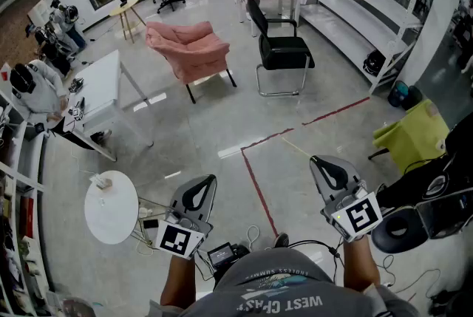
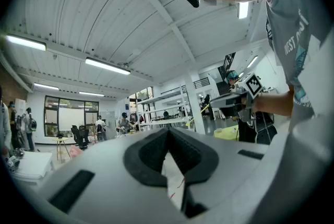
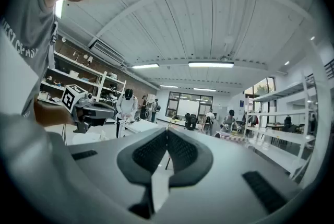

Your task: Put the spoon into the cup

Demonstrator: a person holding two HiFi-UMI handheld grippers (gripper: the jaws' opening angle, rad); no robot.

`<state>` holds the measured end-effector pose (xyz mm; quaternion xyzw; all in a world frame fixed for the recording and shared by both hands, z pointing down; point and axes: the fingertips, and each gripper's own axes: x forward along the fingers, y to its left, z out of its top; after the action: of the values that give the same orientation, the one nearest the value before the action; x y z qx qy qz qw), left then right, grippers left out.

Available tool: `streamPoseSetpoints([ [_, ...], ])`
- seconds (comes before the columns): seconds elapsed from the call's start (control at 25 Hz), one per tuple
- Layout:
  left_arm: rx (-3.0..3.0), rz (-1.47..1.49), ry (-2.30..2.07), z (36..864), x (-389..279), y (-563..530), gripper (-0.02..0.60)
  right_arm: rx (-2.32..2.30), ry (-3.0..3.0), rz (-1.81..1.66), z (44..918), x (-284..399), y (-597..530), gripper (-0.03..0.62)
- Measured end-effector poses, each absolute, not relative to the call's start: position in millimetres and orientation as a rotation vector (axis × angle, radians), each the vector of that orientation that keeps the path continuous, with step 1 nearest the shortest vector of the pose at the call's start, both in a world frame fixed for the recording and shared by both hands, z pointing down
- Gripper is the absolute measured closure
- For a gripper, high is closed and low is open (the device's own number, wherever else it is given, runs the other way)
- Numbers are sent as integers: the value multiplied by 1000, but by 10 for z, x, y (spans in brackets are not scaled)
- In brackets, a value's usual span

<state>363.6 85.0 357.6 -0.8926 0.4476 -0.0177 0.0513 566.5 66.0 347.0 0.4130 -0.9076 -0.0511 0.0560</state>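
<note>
Jaws together, left tool point(image 2: 167, 131), right tool point(image 3: 167, 131)

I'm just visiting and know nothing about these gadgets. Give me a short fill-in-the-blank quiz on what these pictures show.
1. The left gripper and the right gripper both have their jaws ____, holding nothing.
2. The soft upholstered armchair is ____ in colour.
3. The small white table near the left gripper has a ____ top.
4. The thin tape line on the glossy grey floor is ____.

Missing words: shut; pink; round; red.
</note>
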Motion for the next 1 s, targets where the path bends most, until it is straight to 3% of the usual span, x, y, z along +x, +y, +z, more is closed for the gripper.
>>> streamPoseSetpoints([
  [1.0, -2757, -15, 1315, 3619, 3097, 724, 580, 1296, -2751, -90, 3526, 5107, 521, 589],
])
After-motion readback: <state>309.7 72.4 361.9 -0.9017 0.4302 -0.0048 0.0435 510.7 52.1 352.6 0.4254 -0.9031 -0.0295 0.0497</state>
